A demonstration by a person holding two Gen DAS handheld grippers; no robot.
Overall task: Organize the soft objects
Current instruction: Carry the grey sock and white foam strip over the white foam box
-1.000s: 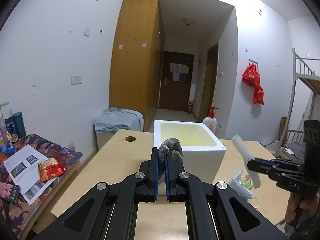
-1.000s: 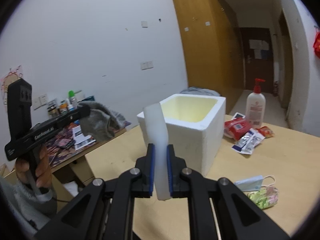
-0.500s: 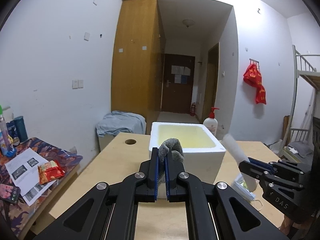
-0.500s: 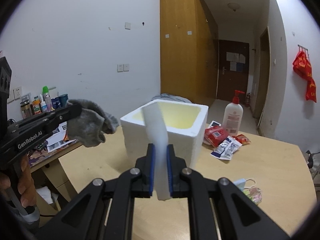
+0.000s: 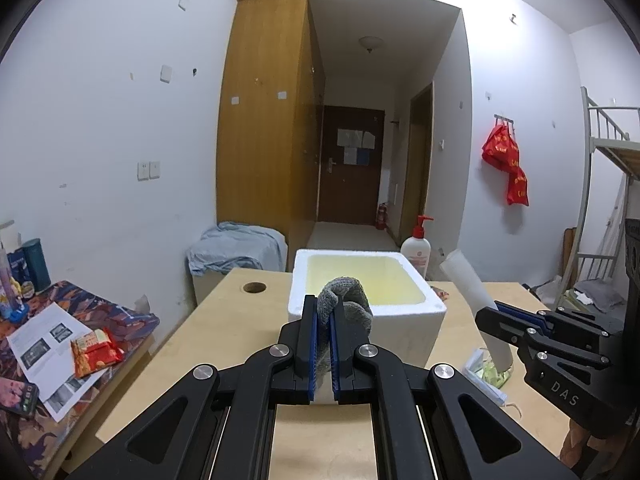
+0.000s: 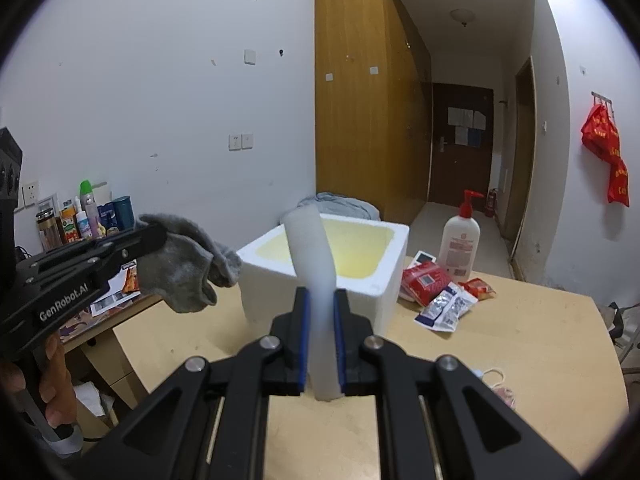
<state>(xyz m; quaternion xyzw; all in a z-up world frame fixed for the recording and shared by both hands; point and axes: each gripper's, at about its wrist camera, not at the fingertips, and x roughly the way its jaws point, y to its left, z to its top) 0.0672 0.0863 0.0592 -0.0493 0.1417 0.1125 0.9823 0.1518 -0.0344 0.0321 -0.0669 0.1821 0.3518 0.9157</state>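
A white foam box (image 5: pixel 404 322) with a yellowish inside stands open on the wooden table (image 5: pixel 224 320); it also shows in the right wrist view (image 6: pixel 384 280). My left gripper (image 5: pixel 324 312) is shut on a grey sock (image 5: pixel 352 304), held in the air just in front of the box; the sock hangs from it in the right wrist view (image 6: pixel 184 268). My right gripper (image 6: pixel 320 304) is shut on a white foam strip (image 6: pixel 316 268), held upright in front of the box. The strip shows at the right in the left wrist view (image 5: pixel 472 300).
A lotion pump bottle (image 6: pixel 458 244) and snack packets (image 6: pixel 444 300) lie behind and right of the box. Face masks (image 5: pixel 486 372) lie on the table at the right. A side desk (image 5: pixel 60 344) with papers, a red packet and bottles stands at the left.
Both grippers have drawn back a little and risen; the box now looks smaller and farther. The right gripper with the strip has come closer to the left one. Both grips are unchanged.
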